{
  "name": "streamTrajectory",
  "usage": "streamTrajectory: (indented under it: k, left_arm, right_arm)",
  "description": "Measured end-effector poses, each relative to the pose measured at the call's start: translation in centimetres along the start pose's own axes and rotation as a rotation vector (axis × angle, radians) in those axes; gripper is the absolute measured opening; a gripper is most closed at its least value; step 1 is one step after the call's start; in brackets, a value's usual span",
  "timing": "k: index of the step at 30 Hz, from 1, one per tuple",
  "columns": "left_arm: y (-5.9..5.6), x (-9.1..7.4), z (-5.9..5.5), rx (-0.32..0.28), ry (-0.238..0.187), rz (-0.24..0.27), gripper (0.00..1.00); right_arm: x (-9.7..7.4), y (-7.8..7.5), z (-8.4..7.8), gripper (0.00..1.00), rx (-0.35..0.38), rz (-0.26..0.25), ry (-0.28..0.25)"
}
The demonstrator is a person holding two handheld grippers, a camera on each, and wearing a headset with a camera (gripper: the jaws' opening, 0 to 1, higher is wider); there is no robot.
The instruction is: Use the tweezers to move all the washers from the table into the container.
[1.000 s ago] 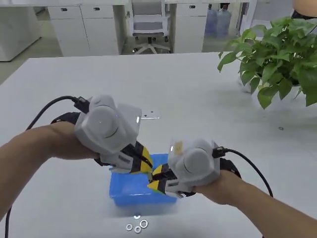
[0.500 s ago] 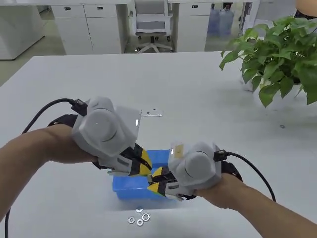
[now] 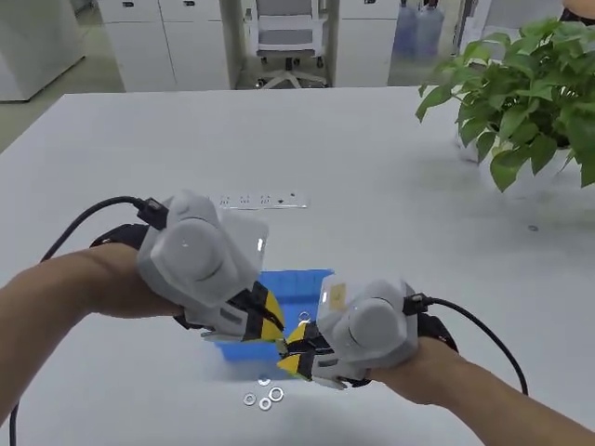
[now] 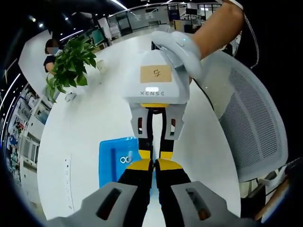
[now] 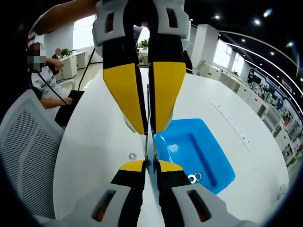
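Note:
Thin metal tweezers [image 5: 147,113] run between the two grippers, which meet tip to tip. My left gripper [image 3: 270,321] is shut on one end and my right gripper [image 3: 296,348] on the other, both above the near edge of the blue container [image 3: 293,283]. Three washers [image 3: 265,398] lie on the white table just in front of the container. In the right gripper view, a washer [image 5: 132,155] lies on the table beside the tweezers, and two washers [image 5: 194,178] lie inside the container [image 5: 189,142]. They also appear as a washer pair [image 4: 125,160] in the left gripper view.
A white power strip [image 3: 256,200] lies flat on the table [image 3: 390,186] beyond the container. A potted plant [image 3: 530,84] stands at the far right. An office chair [image 3: 284,37] and white cabinets stand past the table's far edge. A mesh chair [image 4: 251,123] is close to the table's near side.
The head camera has tilted, so the scene sits differently in frame. Both grippers, still tip to tip, have moved from over the container's middle toward its near edge and the washers.

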State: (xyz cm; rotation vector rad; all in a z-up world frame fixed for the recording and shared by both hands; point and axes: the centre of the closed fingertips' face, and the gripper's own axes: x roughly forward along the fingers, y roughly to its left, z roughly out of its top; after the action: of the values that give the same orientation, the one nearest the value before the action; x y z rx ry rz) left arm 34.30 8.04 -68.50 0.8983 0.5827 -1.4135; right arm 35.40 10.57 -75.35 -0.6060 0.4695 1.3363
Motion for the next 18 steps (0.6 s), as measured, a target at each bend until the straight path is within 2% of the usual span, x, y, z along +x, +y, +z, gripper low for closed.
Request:
streamTrajectory:
  k: [18]
  left_arm:
    - [-2.0,1.3,-1.5,-0.037,0.015,-0.027,0.07]
  right_arm:
    - [1.7,2.1,-1.2,0.11,0.009,0.054,0.014]
